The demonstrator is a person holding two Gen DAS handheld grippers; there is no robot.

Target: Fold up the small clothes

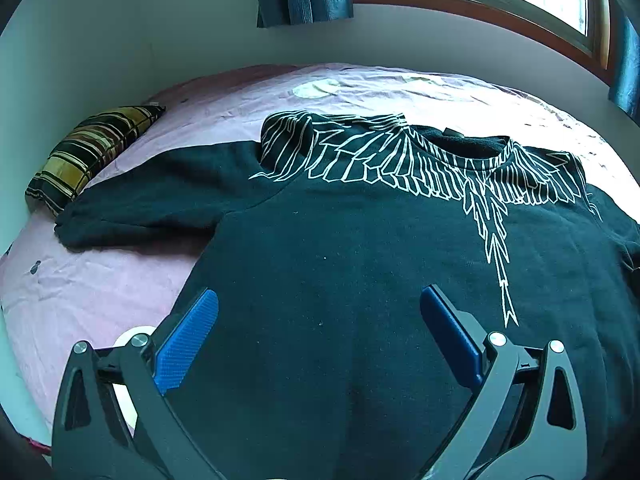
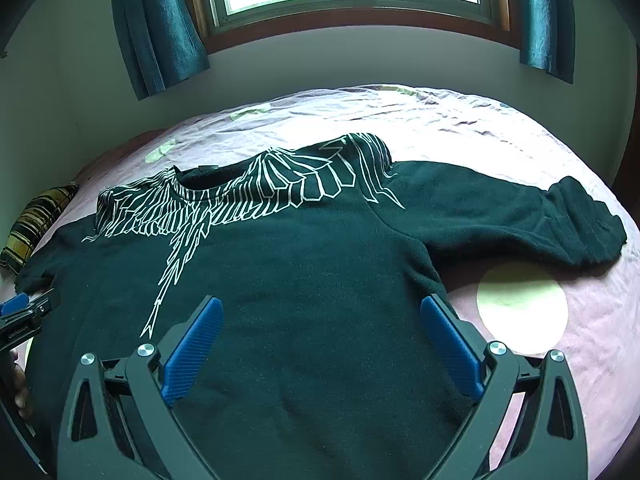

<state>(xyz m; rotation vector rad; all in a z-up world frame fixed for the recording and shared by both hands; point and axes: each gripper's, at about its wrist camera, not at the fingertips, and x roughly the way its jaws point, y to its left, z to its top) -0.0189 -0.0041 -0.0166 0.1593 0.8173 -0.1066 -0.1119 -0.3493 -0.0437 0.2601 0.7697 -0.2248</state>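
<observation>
A black sweatshirt (image 1: pixel 340 240) with a white wing print across the shoulders lies flat, front up, on a pink bed sheet (image 1: pixel 100 288). Its collar points toward the window wall, and both sleeves spread sideways. My left gripper (image 1: pixel 320 304) hovers open over the garment's lower left part, its blue pads wide apart with nothing between them. My right gripper (image 2: pixel 322 312) is open too, above the sweatshirt (image 2: pixel 320 248) near its lower right side and armpit. The left gripper's tip (image 2: pixel 24 308) shows at the left edge of the right wrist view.
A plaid pillow (image 1: pixel 92 152) lies against the wall at the bed's left end. Pale round patches (image 2: pixel 522 306) mark the sheet (image 2: pixel 580 340). A window with teal curtains (image 2: pixel 156 28) sits above the bed's far side. A hand (image 2: pixel 18 384) shows at the left edge.
</observation>
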